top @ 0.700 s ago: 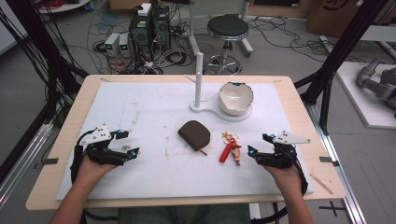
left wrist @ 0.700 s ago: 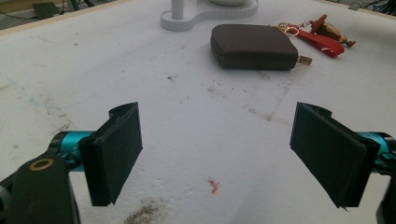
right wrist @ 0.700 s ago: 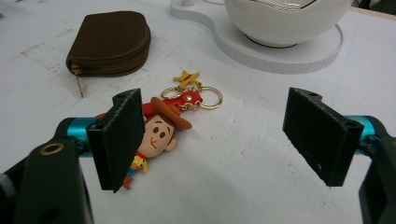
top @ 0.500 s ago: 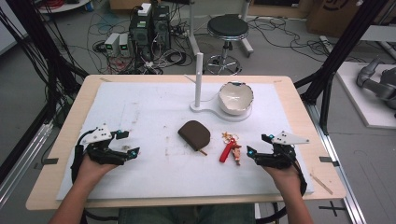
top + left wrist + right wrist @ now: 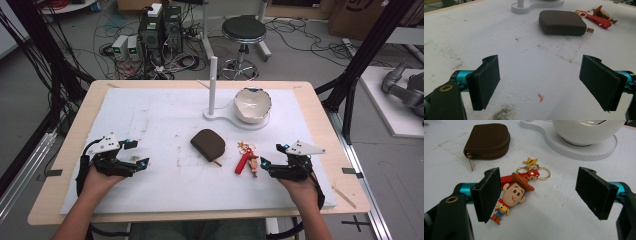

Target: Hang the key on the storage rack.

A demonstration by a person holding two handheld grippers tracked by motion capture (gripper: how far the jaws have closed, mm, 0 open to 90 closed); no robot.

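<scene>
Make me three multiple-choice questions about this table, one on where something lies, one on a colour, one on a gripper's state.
1. Where does the keychain lie?
A. in the bowl
B. between the pouch and the right gripper
C. under the left gripper

2. What colour is the pouch?
A. brown
B. blue
C. green

3. How is the right gripper?
A. shut on the pouch
B. shut on the keychain
C. open, holding nothing

Answers:
1. B, the high view shows it right of the pouch, before the right gripper.
2. A, dark brown with a zip.
3. C, its fingers stand wide apart above the keychain.
</scene>
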